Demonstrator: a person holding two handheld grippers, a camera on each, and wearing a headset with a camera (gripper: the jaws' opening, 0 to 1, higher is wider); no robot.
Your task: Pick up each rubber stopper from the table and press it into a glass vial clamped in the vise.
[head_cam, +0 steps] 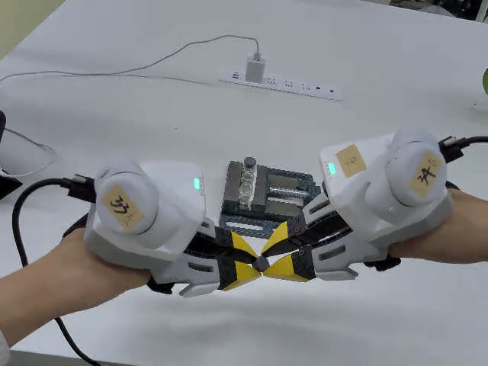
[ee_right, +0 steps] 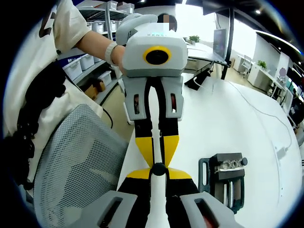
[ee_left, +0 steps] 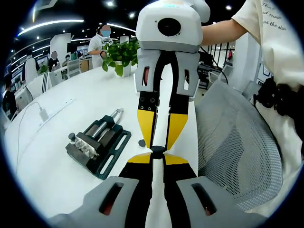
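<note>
Head view: left claw (head_cam: pixel 255 264) and right claw (head_cam: pixel 269 259) meet tip to tip, both pinching a small dark rubber stopper (head_cam: pixel 261 264) between them.

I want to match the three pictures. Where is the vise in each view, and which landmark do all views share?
Head view: the vise is at the centre of the picture.
Left gripper view: the vise is at the lower left, on the white table.
Right gripper view: the vise is at the lower right.
Shared landmark: the white charger with its cable.
</note>
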